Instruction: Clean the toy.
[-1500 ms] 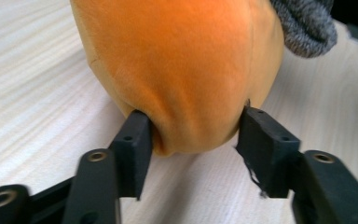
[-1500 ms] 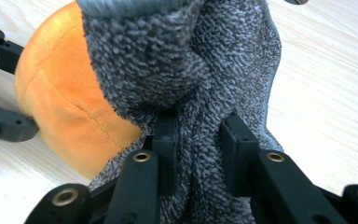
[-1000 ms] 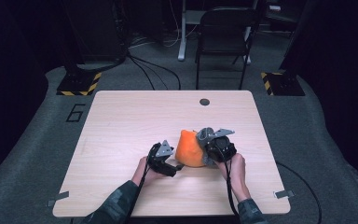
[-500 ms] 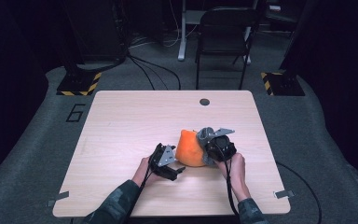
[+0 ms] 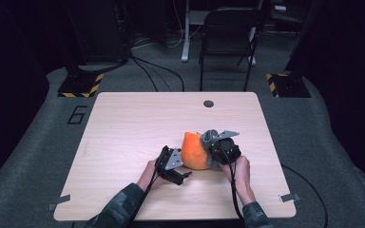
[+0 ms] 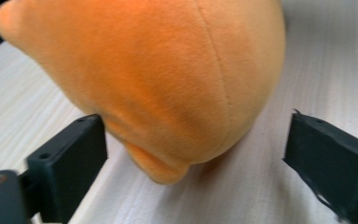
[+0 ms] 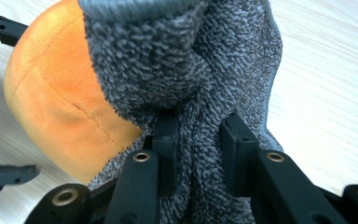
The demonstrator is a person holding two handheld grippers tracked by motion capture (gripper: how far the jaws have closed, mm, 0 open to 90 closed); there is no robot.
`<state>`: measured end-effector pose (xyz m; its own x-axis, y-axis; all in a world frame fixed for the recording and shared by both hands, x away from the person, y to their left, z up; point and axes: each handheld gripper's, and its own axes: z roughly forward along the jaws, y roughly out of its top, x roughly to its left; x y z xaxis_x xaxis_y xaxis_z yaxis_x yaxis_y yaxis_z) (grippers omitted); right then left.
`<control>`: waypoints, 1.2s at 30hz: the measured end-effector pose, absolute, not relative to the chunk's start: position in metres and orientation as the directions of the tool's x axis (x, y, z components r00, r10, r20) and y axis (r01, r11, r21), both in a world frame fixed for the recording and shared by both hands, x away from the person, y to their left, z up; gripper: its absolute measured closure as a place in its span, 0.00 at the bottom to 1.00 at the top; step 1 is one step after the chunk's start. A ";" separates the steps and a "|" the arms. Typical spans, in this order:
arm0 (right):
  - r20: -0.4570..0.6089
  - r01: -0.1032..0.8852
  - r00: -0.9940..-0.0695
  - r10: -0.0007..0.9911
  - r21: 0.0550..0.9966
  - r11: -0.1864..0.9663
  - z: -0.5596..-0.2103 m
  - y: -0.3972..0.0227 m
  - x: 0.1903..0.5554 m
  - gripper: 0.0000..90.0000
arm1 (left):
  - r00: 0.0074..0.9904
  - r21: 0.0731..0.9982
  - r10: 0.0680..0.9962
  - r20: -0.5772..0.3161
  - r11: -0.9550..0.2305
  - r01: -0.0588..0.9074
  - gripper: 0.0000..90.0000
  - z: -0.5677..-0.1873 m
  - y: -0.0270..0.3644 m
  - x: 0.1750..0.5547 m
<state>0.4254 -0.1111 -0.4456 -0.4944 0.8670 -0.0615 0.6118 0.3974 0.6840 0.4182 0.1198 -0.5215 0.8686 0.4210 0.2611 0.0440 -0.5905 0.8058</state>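
reading "6" (image 5: 78,115) on the grey floor left of the light wooden table (image 5: 123,123), with a chair (image 5: 228,42) behind; right gripper (image 7: 198,135) pinches grey fabric (image 7: 205,70) against the orange plush (image 5: 193,151) mid-table; left gripper (image 6: 196,154) jaws have just been opening, spread beside it

High view: fixed above the person's side, facing forward and down, far enough to take in the whole table (image 5: 123,123) and the floor beyond. Left gripper view: low over the tabletop, looking along its jaws, very near the orange plush (image 6: 168,79). Right gripper view: equally near, facing grey cloth (image 7: 205,84); all three views share the plush.
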 end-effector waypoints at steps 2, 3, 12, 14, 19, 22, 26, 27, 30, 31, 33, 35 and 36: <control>-0.058 0.615 -0.493 0.868 0.683 0.395 -0.446 -0.111 0.425 0.78 | 0.864 0.811 0.425 0.269 -0.584 0.035 0.13 -0.521 0.121 0.418; -0.058 0.614 -0.492 0.868 0.684 0.394 -0.446 -0.111 0.425 0.78 | 0.861 0.812 0.427 0.275 -0.583 0.030 0.16 -0.521 0.122 0.418; -0.057 0.616 -0.491 0.869 0.683 0.393 -0.446 -0.112 0.425 0.78 | 0.837 0.802 0.438 0.328 -0.597 -0.002 0.34 -0.522 0.120 0.414; -0.058 0.615 -0.491 0.869 0.683 0.393 -0.446 -0.112 0.425 0.78 | 0.828 0.799 0.442 0.344 -0.601 -0.012 0.39 -0.523 0.119 0.413; -0.058 0.614 -0.492 0.869 0.684 0.393 -0.446 -0.112 0.425 0.78 | 0.822 0.795 0.443 0.358 -0.606 -0.019 0.56 -0.523 0.118 0.411; -0.059 0.608 -0.497 0.866 0.688 0.396 -0.447 -0.112 0.425 0.78 | 0.820 0.793 0.447 0.357 -0.609 -0.014 0.64 -0.523 0.117 0.410; -0.054 0.606 -0.498 0.865 0.692 0.392 -0.446 -0.113 0.424 0.78 | 0.823 0.785 0.439 0.359 -0.620 -0.012 0.71 -0.522 0.117 0.410; -0.053 0.606 -0.496 0.867 0.694 0.389 -0.446 -0.113 0.424 0.78 | 0.823 0.785 0.443 0.354 -0.619 -0.004 0.72 -0.522 0.117 0.410; -0.017 0.600 -0.496 0.868 0.716 0.357 -0.440 -0.120 0.422 0.77 | 0.821 0.790 0.450 0.350 -0.613 -0.001 0.74 -0.522 0.117 0.410; -0.024 0.597 -0.491 0.871 0.718 0.357 -0.437 -0.123 0.421 0.77 | 0.822 0.790 0.450 0.349 -0.613 0.000 0.74 -0.522 0.117 0.410; -0.046 0.591 -0.472 0.881 0.725 0.354 -0.432 -0.130 0.418 0.77 | 0.823 0.791 0.451 0.345 -0.612 0.003 0.75 -0.522 0.117 0.410; -0.049 0.593 -0.441 0.896 0.733 0.332 -0.427 -0.141 0.416 0.77 | 0.825 0.794 0.452 0.339 -0.608 0.007 0.75 -0.522 0.118 0.410; -0.052 0.595 -0.424 0.904 0.736 0.322 -0.424 -0.149 0.414 0.77 | 0.825 0.795 0.454 0.337 -0.607 0.009 0.75 -0.522 0.118 0.410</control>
